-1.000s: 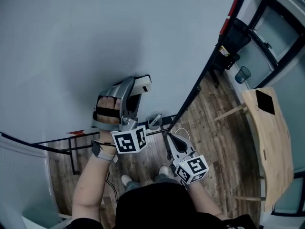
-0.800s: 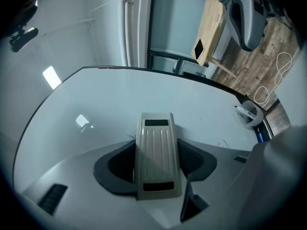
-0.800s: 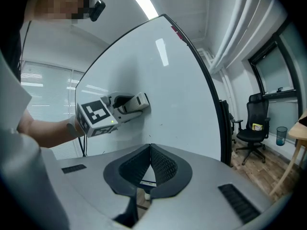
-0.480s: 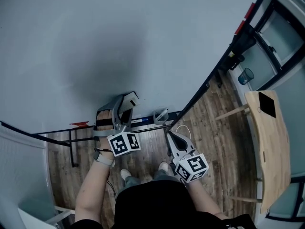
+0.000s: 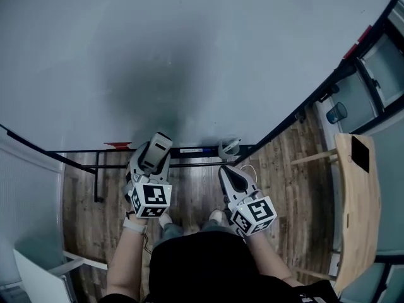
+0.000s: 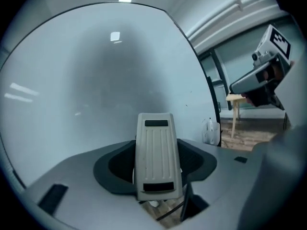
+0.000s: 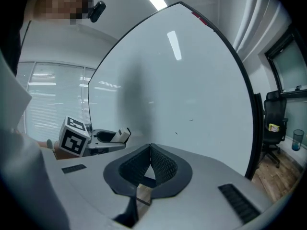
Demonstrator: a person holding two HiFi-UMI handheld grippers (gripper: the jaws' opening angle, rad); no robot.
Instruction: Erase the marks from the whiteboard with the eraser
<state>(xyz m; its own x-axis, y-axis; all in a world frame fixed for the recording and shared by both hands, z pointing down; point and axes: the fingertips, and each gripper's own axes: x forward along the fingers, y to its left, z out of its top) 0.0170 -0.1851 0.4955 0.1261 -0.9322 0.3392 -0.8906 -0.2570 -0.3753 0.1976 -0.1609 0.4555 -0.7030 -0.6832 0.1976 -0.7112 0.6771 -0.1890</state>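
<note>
The cream ribbed eraser [image 6: 154,143] is clamped between the jaws of my left gripper [image 6: 156,169]. In the head view the left gripper [image 5: 156,149] holds the eraser [image 5: 160,142] low, at the bottom edge of the whiteboard [image 5: 189,49]. I cannot tell whether the eraser touches the board. My right gripper [image 5: 225,172] hangs beside it over the floor, shut and empty; its pads meet in the right gripper view [image 7: 150,153]. There the whiteboard [image 7: 196,80] shows two tiny dark specks [image 7: 191,120]; a broad grey shadow lies across the board.
A red marker [image 5: 117,146] and a small clear holder [image 5: 228,148] sit on the board's bottom ledge. A wooden table [image 5: 357,219] with a black phone [image 5: 361,154] stands at the right, with a blue cup [image 5: 336,112] beyond. A black chair [image 7: 271,128] stands past the board.
My left gripper has brought the eraser down the whiteboard, from mid-board to its bottom edge. The right gripper has stayed shut in about the same place.
</note>
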